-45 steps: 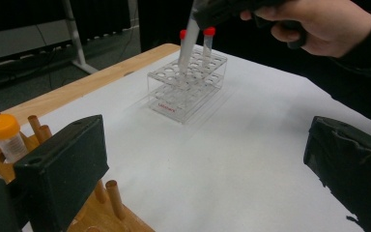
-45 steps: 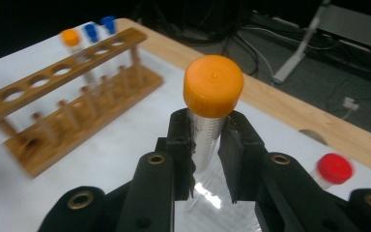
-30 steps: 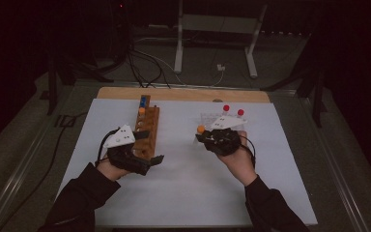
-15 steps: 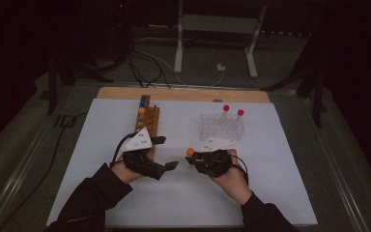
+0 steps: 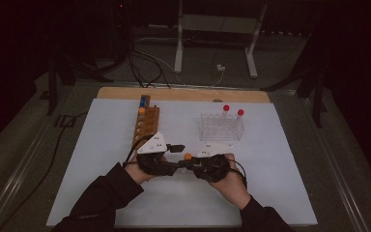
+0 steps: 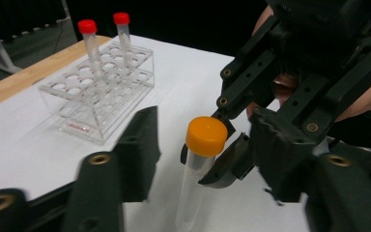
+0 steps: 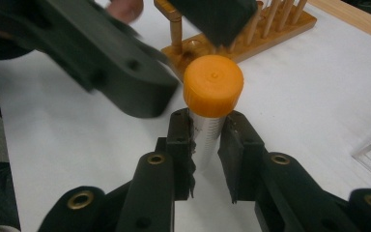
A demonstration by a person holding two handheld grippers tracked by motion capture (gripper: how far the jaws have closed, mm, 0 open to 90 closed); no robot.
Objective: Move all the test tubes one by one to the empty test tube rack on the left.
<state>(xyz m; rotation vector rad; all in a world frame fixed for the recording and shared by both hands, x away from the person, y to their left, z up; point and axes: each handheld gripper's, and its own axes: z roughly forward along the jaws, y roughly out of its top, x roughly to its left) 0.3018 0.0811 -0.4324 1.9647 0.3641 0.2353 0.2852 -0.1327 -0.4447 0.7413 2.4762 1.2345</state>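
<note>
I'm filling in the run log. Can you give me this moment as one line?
right gripper: shut on orange-capped tube | left gripper: jaws just closing around cap, not yet gripping | clear rack: two red-capped tubes

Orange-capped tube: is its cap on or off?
On. The orange cap sits atop the tube, which the right tool clamps below it.

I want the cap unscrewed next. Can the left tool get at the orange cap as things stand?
Probably yes. The left tool, whose jaws have just been closing, already straddles the orange cap. The right tool grips the tube lower down, leaving the cap free.
</note>
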